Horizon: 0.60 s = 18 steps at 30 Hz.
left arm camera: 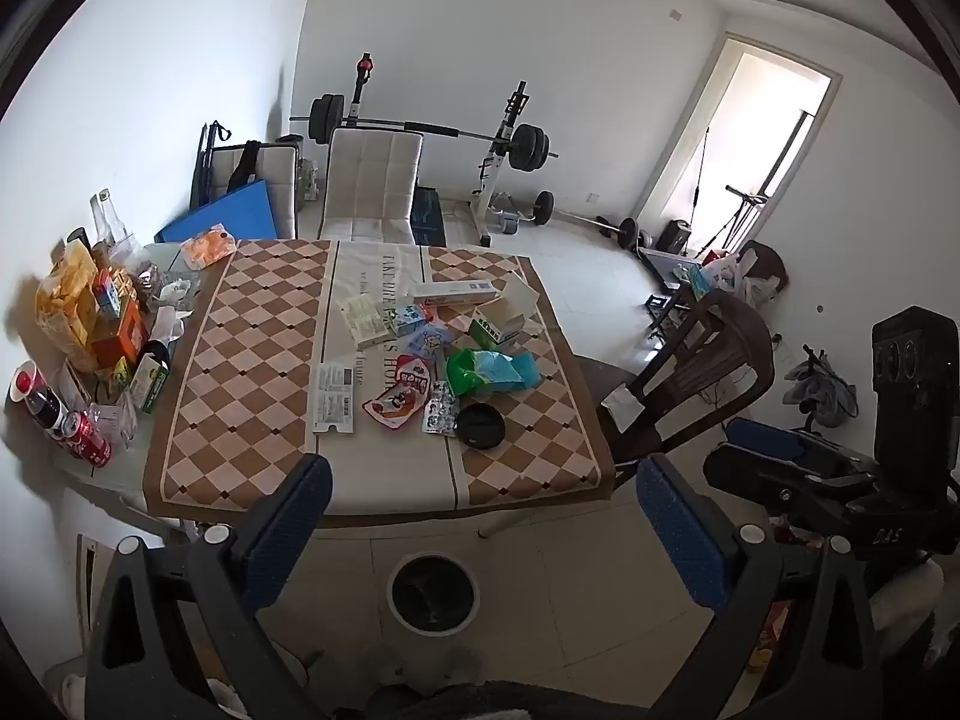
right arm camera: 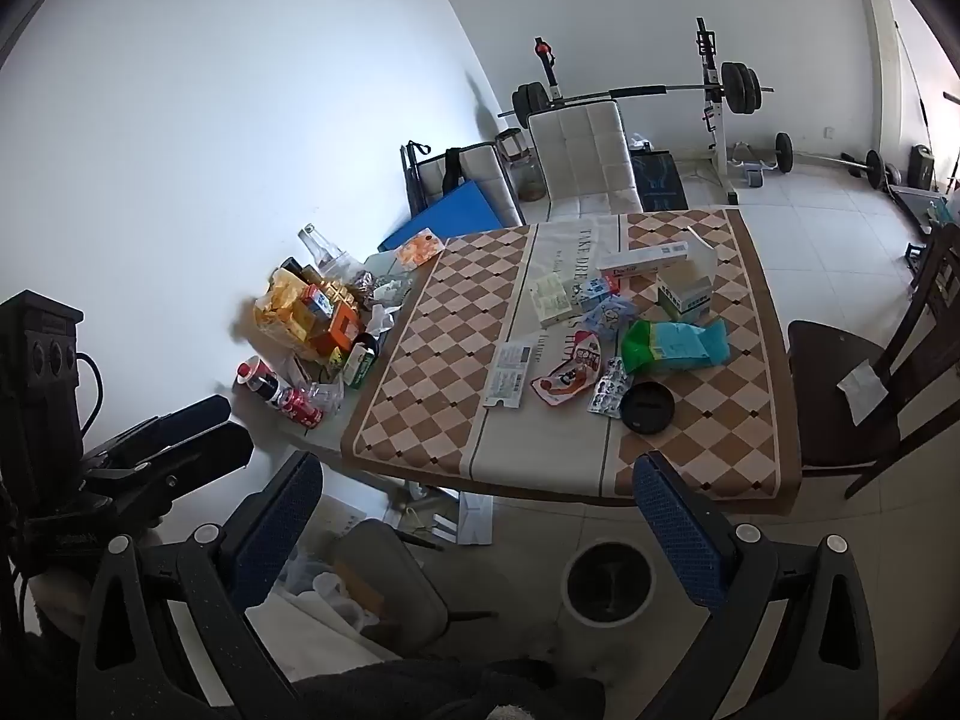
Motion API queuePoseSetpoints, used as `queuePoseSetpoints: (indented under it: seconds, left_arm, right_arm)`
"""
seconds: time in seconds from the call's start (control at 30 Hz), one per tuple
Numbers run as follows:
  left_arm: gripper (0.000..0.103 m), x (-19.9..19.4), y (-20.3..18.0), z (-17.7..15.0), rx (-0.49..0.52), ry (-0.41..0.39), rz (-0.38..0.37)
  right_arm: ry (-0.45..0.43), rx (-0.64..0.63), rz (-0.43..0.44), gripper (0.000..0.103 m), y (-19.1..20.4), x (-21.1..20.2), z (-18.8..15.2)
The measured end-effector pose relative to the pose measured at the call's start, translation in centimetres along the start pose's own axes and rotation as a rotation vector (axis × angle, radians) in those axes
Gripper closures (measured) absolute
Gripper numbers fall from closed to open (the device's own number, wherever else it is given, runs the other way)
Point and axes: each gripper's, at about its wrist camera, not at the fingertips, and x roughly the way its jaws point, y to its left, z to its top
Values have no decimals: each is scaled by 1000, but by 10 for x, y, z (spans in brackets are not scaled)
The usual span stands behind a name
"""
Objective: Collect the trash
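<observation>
From the left wrist, my left tool (left arm camera: pixel 480 516) hangs spread wide and empty short of the tabletop (left arm camera: pixel 240 360). The trash pile (left arm camera: pixel 444 354) lies at twelve o'clock, the round bin (left arm camera: pixel 433 594) on the floor between my fingers.

From the right wrist, my right tool (right arm camera: pixel 480 510) is likewise released; trash pile (right arm camera: pixel 618 336) at one o'clock, bin (right arm camera: pixel 609 582) at five.

White walls, pale tiled floor (left arm camera: pixel 576 276), cream chair (left arm camera: pixel 375 180), barbell rack (left arm camera: pixel 504 138), sunlit doorway (left arm camera: pixel 750 138).
</observation>
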Motion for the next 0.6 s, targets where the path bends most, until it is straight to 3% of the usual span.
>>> queuePoseSetpoints:
  seconds: [0.2,0.6]
  left_arm:
    - [0,-2,7,-2,-18,2,-34]
    - [0,-4,1,5,-4,-6,-29]
  right_arm:
    - [3,-1,1,0,-1,0,1]
    - [4,-4,10,0,0,0,1]
